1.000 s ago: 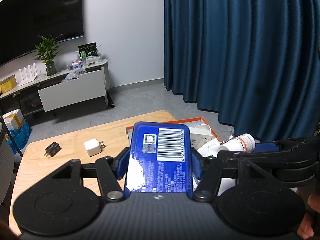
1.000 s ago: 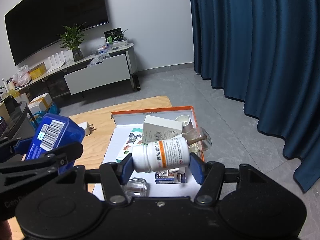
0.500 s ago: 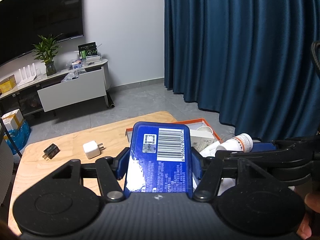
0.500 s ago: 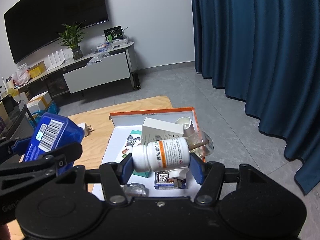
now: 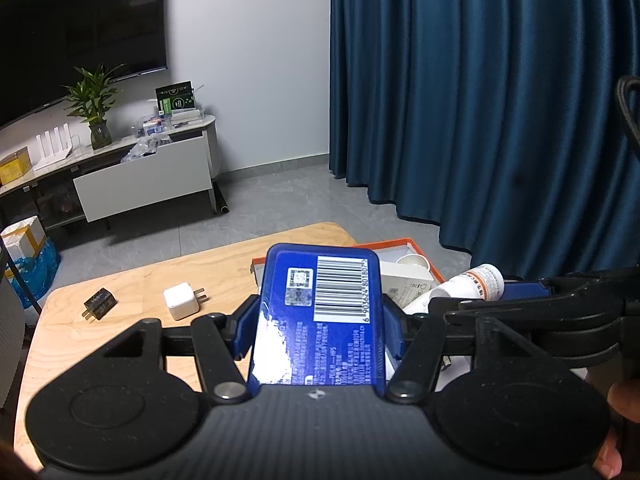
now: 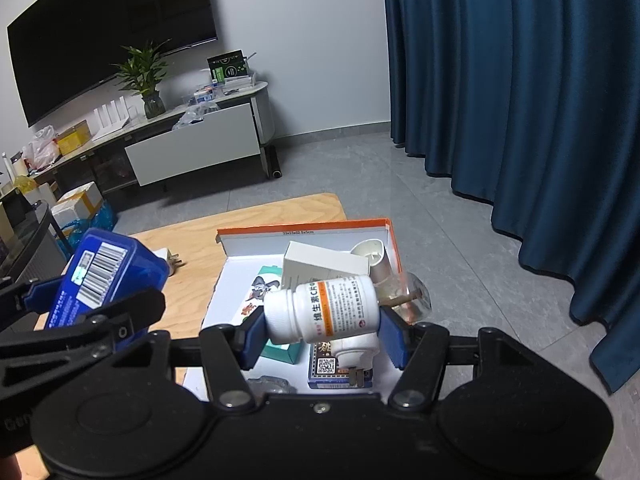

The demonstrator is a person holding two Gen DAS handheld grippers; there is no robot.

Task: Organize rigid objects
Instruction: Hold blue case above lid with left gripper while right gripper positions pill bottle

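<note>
So I've got both hands full right now. My left hand-held gripper (image 5: 318,322) is clamped on a flat blue tin (image 5: 320,316), a rounded-corner rectangle with a glossy lid, white barcode sticker and fine white print; the blue pads squeeze its long sides. It hangs in the air above the counter (image 5: 132,284), which is pale wood with visible grain and a rounded corner.

My right hand-held gripper (image 6: 324,330) is grasping a white plastic pill bottle (image 6: 322,308) lying sideways, ribbed cap toward 9 o'clock, paper label with an orange stripe. One pad presses the cap, the other the base. It's held over the box (image 6: 300,232), a shallow cardboard thing, white inside with an orange rim, sitting at the counter's right edge.

Inside the box: a white carton (image 6: 320,264) tilted at 12 o'clock from the bottle, a smooth white cup-shaped piece (image 6: 370,250) at 1 o'clock, a clear glassy bottle (image 6: 414,298) at 3 o'clock, a teal-edged card pack with a cartoon print (image 6: 264,288) at 9 o'clock, and a small dark blue pack with a QR code (image 6: 326,364) at 6 o'clock.

Out on the bare wood, at 9 o'clock from the tin, sit a chunky white charger cube (image 5: 182,302) with metal prongs and, further left, a black charger (image 5: 99,302), apart from each other
</note>
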